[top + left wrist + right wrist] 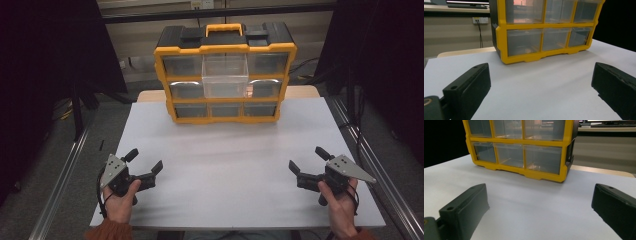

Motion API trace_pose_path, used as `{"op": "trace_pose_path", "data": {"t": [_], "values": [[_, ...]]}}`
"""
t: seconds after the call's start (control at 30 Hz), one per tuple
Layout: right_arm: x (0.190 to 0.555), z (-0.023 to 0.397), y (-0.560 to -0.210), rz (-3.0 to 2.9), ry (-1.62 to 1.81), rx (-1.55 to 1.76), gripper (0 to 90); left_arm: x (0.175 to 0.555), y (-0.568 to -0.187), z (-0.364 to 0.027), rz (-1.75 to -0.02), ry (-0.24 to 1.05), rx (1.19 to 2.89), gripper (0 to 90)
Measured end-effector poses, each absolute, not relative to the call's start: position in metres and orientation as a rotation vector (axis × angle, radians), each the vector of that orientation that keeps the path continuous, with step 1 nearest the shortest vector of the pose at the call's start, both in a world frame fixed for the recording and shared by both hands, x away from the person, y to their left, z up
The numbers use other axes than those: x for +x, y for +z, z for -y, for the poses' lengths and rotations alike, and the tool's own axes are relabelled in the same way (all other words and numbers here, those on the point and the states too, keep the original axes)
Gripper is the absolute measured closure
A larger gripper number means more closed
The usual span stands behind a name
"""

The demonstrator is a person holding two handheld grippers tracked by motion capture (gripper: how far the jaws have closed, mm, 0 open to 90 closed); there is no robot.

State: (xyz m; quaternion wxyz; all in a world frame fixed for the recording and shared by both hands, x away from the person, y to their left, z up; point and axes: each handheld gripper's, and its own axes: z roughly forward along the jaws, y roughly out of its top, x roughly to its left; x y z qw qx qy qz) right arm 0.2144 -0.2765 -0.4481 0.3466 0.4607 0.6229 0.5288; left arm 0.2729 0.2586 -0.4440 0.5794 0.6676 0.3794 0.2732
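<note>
- Both claws, left (147, 161) and right (308, 159), gape empty over my worktop (225, 165)
- Drawer cabinet (225, 75) stands at the far edge, middle drawer (225, 75) pulled out
- I judge that drawer light, stiff, slippery plastic; pinch its front lip

Yellow-and-black drawer cabinet (225, 72) at the far edge of a white table (230, 165)

The cabinet holds three rows of clear drawers under a yellow carry handle (224, 29) — the top-middle drawer (225, 75) is pulled well out toward the camera. A wall socket (480, 20) with a cable hanging from it sits on the beige wall behind — metal rails (62, 175) flank the table on both sides.
</note>
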Motion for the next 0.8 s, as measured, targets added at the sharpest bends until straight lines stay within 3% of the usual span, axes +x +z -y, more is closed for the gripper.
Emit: {"op": "trace_pose_path", "data": {"t": [0.8], "values": [[0.213,0.262,-0.443,-1.715,1.517,1.103,1.4,0.277,-0.445,-0.255,-0.915,0.655,1.536,2.8]]}}
